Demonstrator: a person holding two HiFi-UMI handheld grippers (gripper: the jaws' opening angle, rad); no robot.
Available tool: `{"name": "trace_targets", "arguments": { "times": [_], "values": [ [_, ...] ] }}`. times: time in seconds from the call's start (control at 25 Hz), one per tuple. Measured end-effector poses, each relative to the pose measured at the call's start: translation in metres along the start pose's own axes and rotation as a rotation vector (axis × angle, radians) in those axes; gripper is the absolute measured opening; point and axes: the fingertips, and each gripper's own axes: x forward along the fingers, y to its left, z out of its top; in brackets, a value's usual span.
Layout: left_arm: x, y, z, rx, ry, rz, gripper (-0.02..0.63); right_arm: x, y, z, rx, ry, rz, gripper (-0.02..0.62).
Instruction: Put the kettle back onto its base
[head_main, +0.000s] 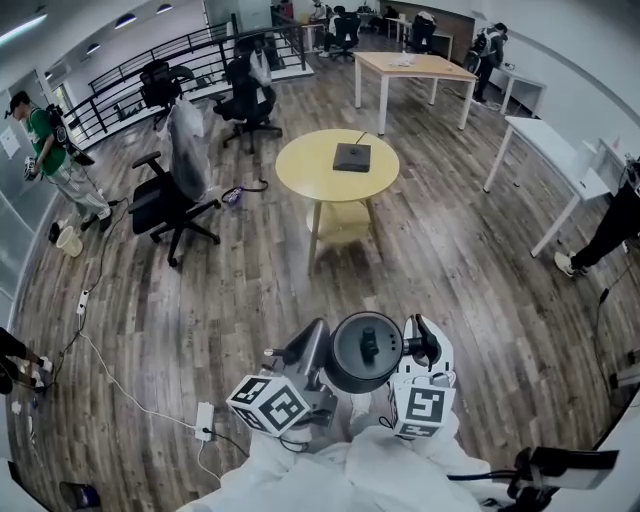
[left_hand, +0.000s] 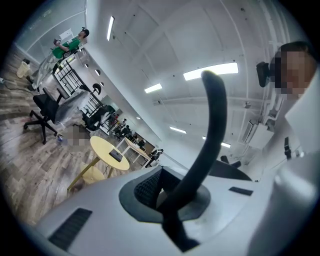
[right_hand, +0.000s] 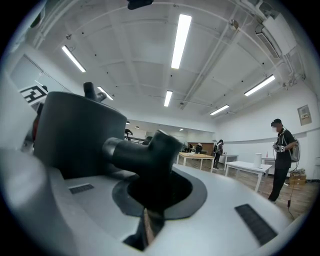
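In the head view the dark kettle (head_main: 365, 350) hangs low in front of me, its lid facing up. My right gripper (head_main: 428, 347) is shut on the kettle's handle (right_hand: 135, 150), and the kettle body (right_hand: 75, 130) fills the left of the right gripper view. My left gripper (head_main: 316, 332) is shut with nothing in it, close beside the kettle's left side; its closed jaws show as one thin dark bar (left_hand: 212, 100). The black square base (head_main: 352, 157) lies on the round yellow table (head_main: 305, 170) well ahead, and it shows small in the left gripper view (left_hand: 116, 156).
Black office chairs (head_main: 170, 205) stand left of the yellow table. A white cable and power strip (head_main: 205, 420) lie on the wooden floor at the lower left. A wooden table (head_main: 415, 65) and white desks (head_main: 545, 150) stand behind and to the right. People (head_main: 50, 150) stand at the room's edges.
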Motion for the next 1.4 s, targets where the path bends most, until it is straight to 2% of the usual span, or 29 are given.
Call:
{"name": "trace_targets", "arguments": {
  "times": [0.48,0.88,1.28,1.4],
  "values": [
    [0.113,0.041,0.027,-0.003,-0.030,0.021,0.000,0.124,-0.039,0.005,-0.009,-0.012,0.048,0.034],
    [0.206,0.069,0.032,-0.002,-0.034,0.013,0.000,0.210,-0.079,-0.005,-0.018,-0.001,0.070,0.035],
    [0.248,0.086,0.041,0.003,-0.020,0.052,0.000,0.257,-0.093,-0.010,-0.003,0.000,0.077,0.035],
    [0.260,0.095,0.041,-0.004,-0.034,0.042,0.000,0.269,-0.095,-0.011,-0.008,0.002,0.080,0.035]
  ]
}}
